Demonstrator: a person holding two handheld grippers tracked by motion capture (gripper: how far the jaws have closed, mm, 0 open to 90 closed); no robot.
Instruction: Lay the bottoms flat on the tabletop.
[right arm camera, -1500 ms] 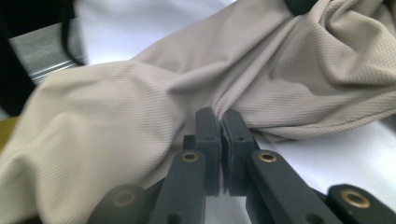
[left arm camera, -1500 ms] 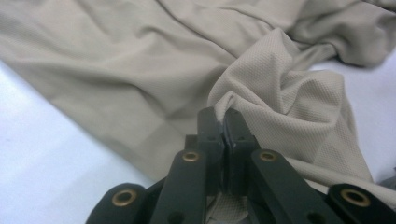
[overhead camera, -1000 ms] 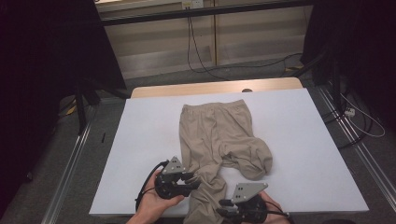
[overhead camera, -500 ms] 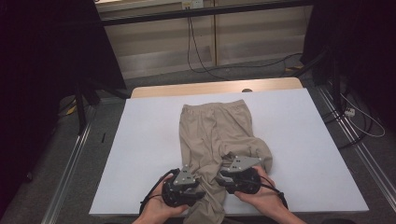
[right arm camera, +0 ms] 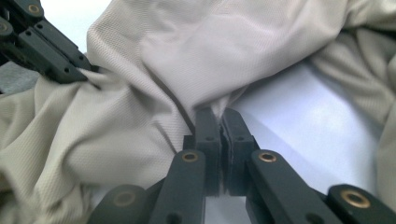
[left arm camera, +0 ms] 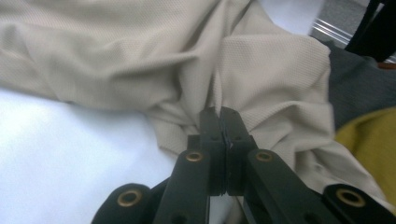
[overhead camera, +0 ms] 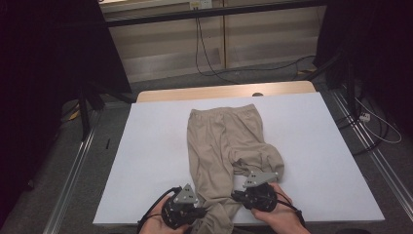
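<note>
High view: a pair of beige knit trousers (overhead camera: 224,146) lies on the white table top (overhead camera: 146,161), waistband at the far end, long axis running from far edge toward the person. One leg lies straight down the middle to the near edge; the other is bunched into a lump on the right side. The left gripper (overhead camera: 197,214) sits at the left edge of the straight leg near its hem; the right gripper (overhead camera: 238,195) sits at that leg's right edge, just below the bunched lump. Both hands are about equally near the hem end, one on each side of the leg.

Left gripper view: jaws have just been closing and now stand pressed together, with a fold of the beige fabric (left arm camera: 261,84) pinched at their tips. The cloth rises ahead and to the right of the jaws; bare white table lies to the left.

Right gripper view: jaws likewise have just closed, clamped on a ridge of the fabric (right arm camera: 187,60). The other gripper's black jaws (right arm camera: 51,51) bite the same leg at upper left.

Judgement: with both edges of the leg gripped, the next move likely carries the hem along the long axis toward the waistband.
</note>
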